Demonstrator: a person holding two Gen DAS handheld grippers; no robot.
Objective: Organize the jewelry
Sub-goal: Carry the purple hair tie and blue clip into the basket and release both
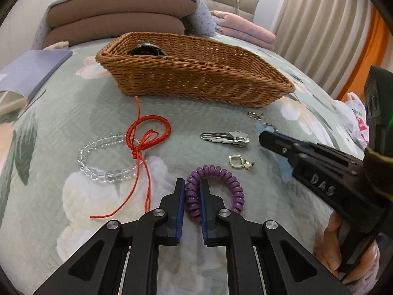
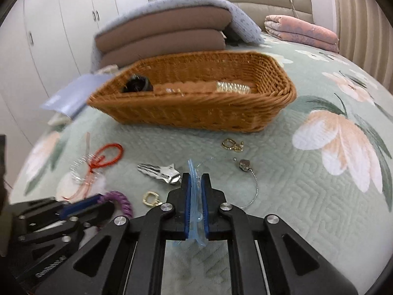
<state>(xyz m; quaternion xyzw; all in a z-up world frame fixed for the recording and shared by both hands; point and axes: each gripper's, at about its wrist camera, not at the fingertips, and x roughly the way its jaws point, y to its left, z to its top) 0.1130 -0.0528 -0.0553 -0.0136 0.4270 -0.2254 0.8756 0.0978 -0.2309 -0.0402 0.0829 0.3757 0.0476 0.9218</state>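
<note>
My left gripper (image 1: pixel 192 182) is shut on a purple coil hair tie (image 1: pixel 228 179) that lies on the quilt; the coil is pinched between the blue pads. In the right wrist view, my right gripper (image 2: pixel 195 177) is shut on a translucent blue hair clip (image 2: pixel 191 167), which stands upright between the pads. A wicker basket (image 1: pixel 196 78) sits behind them, holding a black object (image 2: pixel 136 84) and a gold piece (image 2: pixel 232 87). Loose on the quilt are a red cord (image 1: pixel 147 132), a clear bead bracelet (image 1: pixel 103 172), a silver clip (image 1: pixel 226 137), a gold earring (image 1: pixel 239 162) and a thin wire necklace (image 2: pixel 244 164).
A blue-grey book (image 1: pixel 32 73) lies left of the basket. Stacked brown cushions (image 1: pixel 118 22) and a folded pink blanket (image 2: pixel 302 32) lie behind it. A second gold earring (image 2: pixel 232 145) rests just in front of the basket. A plastic bag (image 1: pixel 353 118) shows past the bed's right edge.
</note>
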